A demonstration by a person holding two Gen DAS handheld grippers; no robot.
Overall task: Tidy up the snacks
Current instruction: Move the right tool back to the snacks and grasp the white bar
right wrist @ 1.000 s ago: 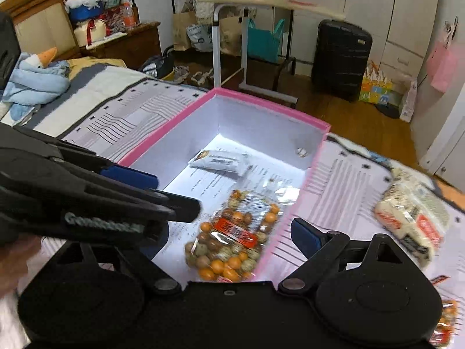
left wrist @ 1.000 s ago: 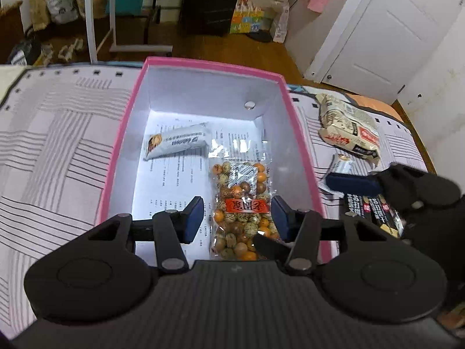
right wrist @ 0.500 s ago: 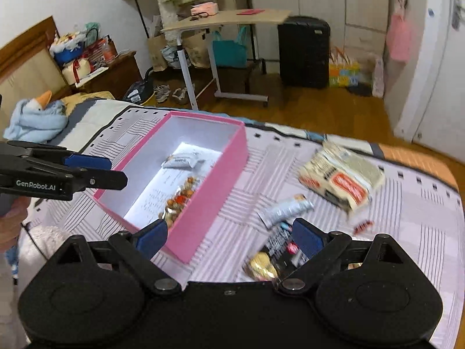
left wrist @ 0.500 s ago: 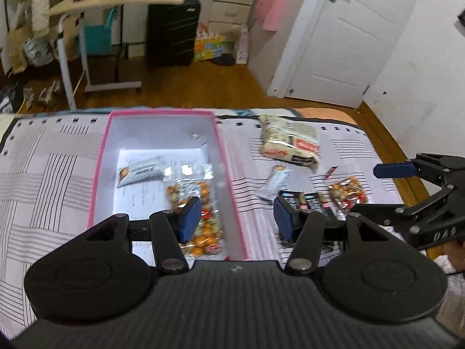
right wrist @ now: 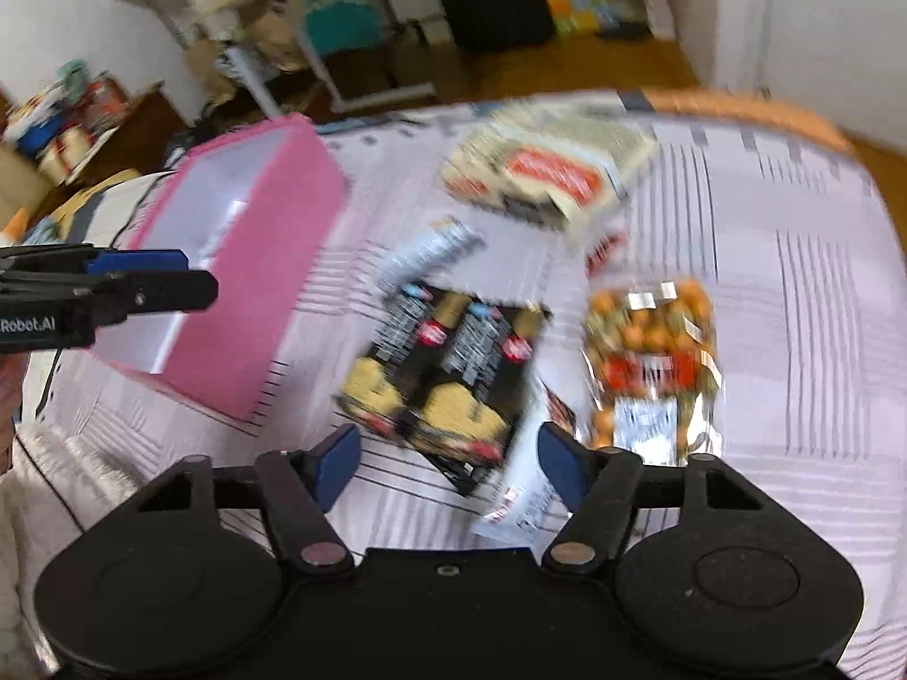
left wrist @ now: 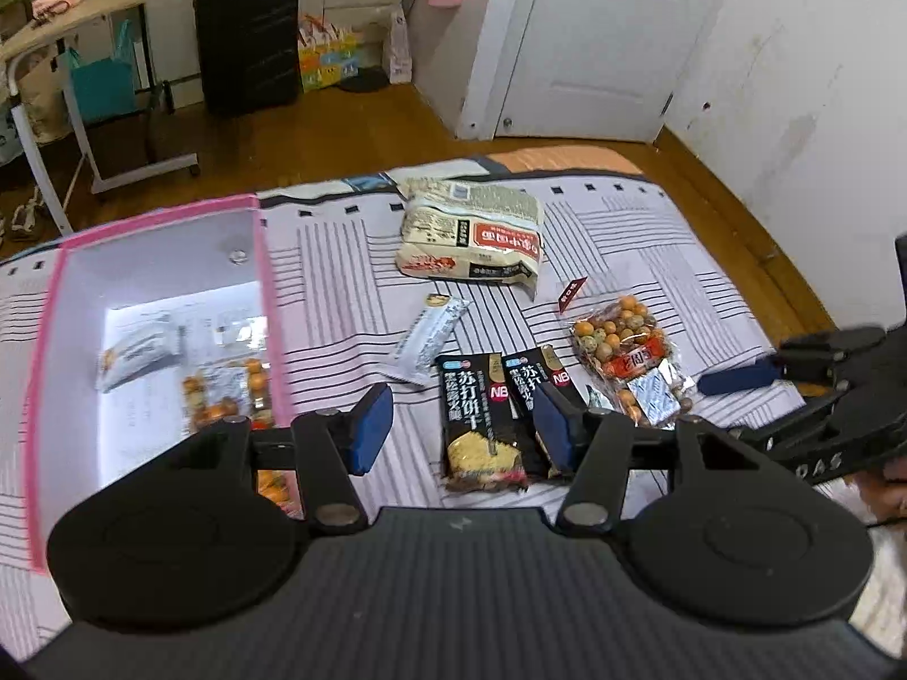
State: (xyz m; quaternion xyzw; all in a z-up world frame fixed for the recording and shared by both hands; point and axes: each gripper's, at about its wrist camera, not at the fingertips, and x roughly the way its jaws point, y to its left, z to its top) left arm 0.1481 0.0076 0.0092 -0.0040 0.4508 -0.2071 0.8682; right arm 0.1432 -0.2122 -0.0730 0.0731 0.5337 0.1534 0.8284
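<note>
My left gripper [left wrist: 462, 425] hovers open and empty over two black cracker packets [left wrist: 479, 419], right of the pink box [left wrist: 262, 283]. In the box lie a white bar packet [left wrist: 133, 354] and a nut bag [left wrist: 227, 391]. Loose on the striped cover are a white bar [left wrist: 431, 337], a second nut bag [left wrist: 629, 357] and a large beige packet [left wrist: 476, 238]. In the blurred right wrist view, my right gripper [right wrist: 448, 464] hangs above the cracker packets [right wrist: 448, 374]. Its jaws are closing with nothing pressed between them. A small white packet [right wrist: 521, 504] lies by its right finger.
A small red wrapper [left wrist: 571, 292] lies near the beige packet. The bed's far edge [left wrist: 567, 161] drops to a wooden floor with a black suitcase [left wrist: 246, 34], a rolling side table [left wrist: 113, 0] and a white door [left wrist: 601, 39]. A person's hand [left wrist: 884, 487] shows at the right.
Both views have swung right, from over the pink box to the loose snacks on the cover. The right gripper's fingers now stand closer together. The left gripper stays open.
</note>
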